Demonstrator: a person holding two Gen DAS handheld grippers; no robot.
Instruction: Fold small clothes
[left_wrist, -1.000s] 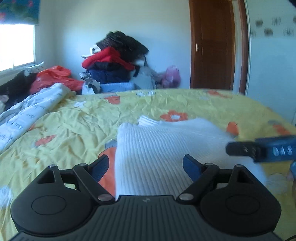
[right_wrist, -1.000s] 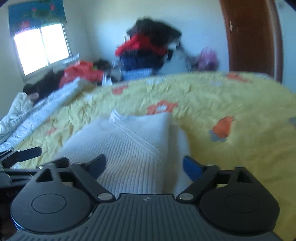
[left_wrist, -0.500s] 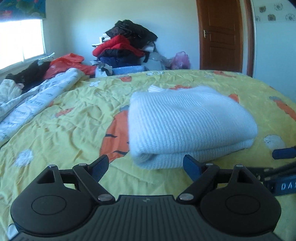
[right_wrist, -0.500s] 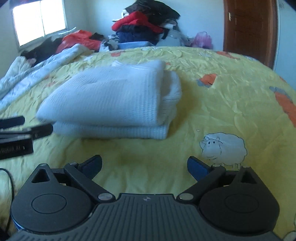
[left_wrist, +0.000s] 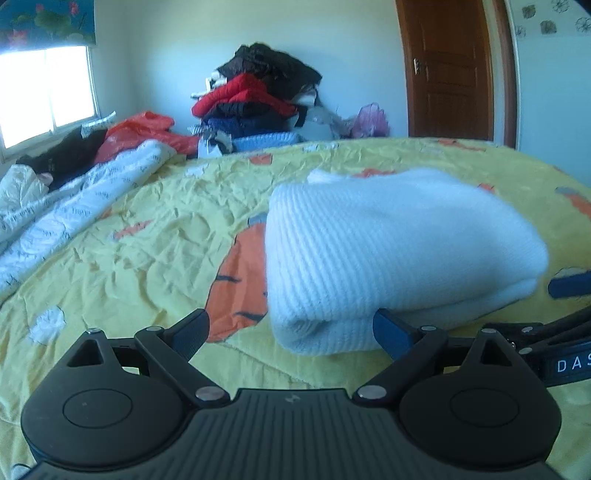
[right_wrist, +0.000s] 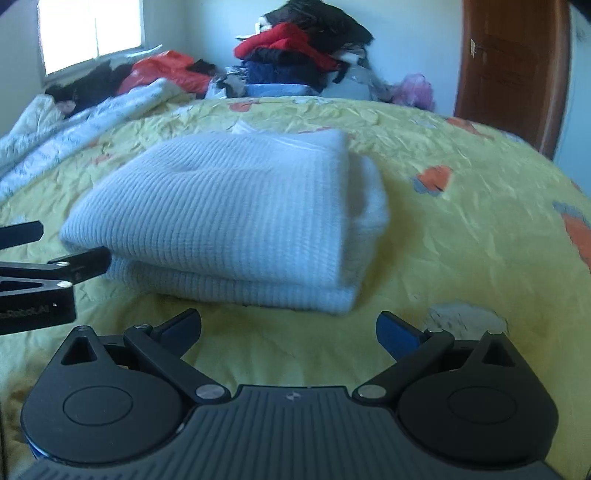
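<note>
I hold both grippers, left (left_wrist: 290, 334) and right (right_wrist: 288, 330), spread and empty just short of the folded knit (right_wrist: 236, 218), since it sits stacked on the bed (right_wrist: 461, 236)

One folded white knit garment (left_wrist: 388, 251), one yellow bedspread (left_wrist: 155, 236), two grippers, left gripper (left_wrist: 291, 332) and right gripper (right_wrist: 288, 326), one heap of clothes (left_wrist: 258, 99), one wooden door (left_wrist: 450, 70), one window (left_wrist: 40, 92), one pink bag (left_wrist: 369, 120)

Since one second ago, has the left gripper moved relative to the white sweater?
Yes. The left gripper has backed off the folded white sweater on the yellow bedsheet; its fingers were over it.
</note>
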